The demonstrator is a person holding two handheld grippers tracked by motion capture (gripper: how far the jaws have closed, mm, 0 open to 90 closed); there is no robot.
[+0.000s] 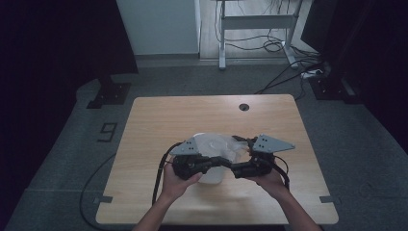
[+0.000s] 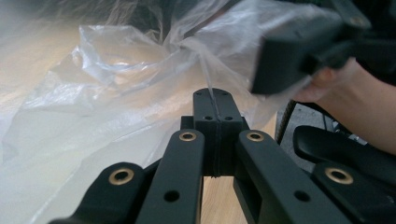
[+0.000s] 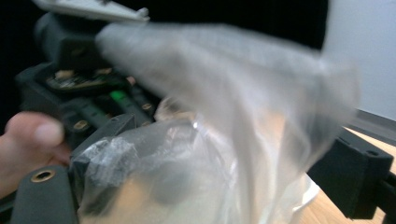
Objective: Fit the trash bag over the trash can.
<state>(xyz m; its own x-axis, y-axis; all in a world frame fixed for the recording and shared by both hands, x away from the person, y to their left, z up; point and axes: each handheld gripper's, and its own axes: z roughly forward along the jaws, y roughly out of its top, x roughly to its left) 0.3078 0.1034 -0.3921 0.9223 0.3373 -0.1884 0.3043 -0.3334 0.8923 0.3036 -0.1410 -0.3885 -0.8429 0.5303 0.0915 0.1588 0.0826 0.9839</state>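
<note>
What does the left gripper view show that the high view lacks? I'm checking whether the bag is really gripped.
Left gripper view alone: the left gripper with jaws closed, a fold of the clear plastic bag pinched between them. High view alone: the whole wooden table, the grey floor and both forearms. Both share the bag, the right gripper and the hand holding it.

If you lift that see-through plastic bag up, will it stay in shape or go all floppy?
Probably floppy: the plastic bag is thin and crumpled into folds. It looks very light, so it should lift easily. It may be slippery, yet the left gripper has pinched a fold of it between its shut jaws.
</note>
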